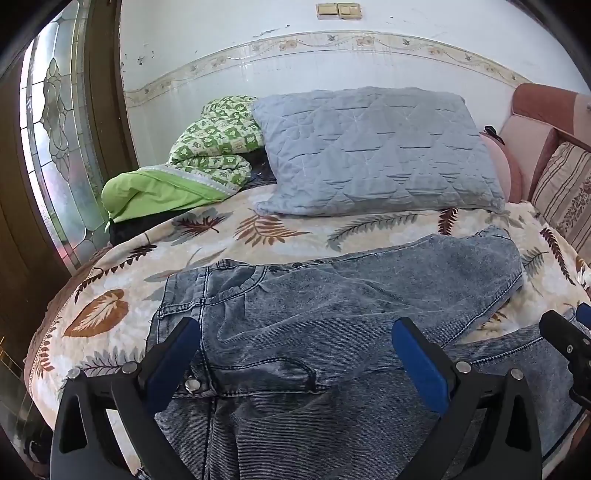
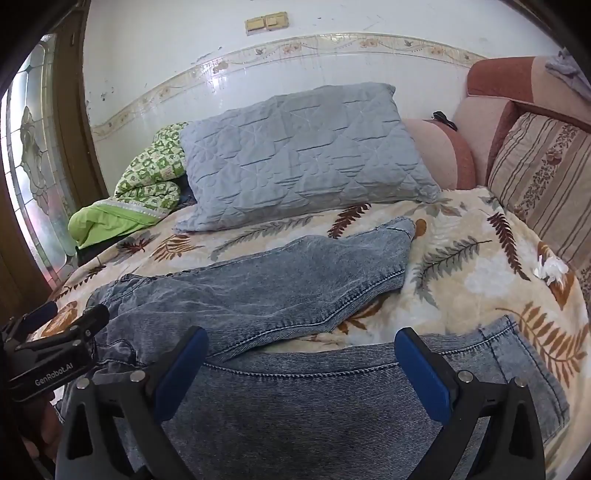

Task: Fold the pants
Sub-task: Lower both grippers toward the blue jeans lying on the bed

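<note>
A bed [image 1: 122,266] fills most of both views, covered by a cream blanket [image 2: 461,266] printed with brown and grey leaves. Behind it rises a white tiled wall [image 1: 221,22] with a flowered border strip and a pair of yellowed switches [image 1: 338,10] high up. At the far left stands a wooden door frame with a patterned glass pane [image 1: 51,110]. On the far side of the bed a grey quilted pillow [image 1: 373,147] leans toward the wall, and left of it lies a bunched green checked quilt [image 1: 207,147]. To the right, pink cushions and a striped cushion [image 2: 543,177] mark a couch end.

The pants [image 1: 332,295], blue washed denim, lie spread on the near half of the bed, waistband and button at the near left, one leg running to the far right, the other along the near edge.

The left tongs [image 1: 295,354] are released, blue pads wide apart above the waist area, nothing between them. The right tongs [image 2: 301,362] are likewise spread wide over the near leg, grasping nothing.

The lower ends of the pants are cut off by the frame. A small white scrap [image 2: 550,269] on the blanket at right is too small to identify, as is a dark object on the pink cushion.
</note>
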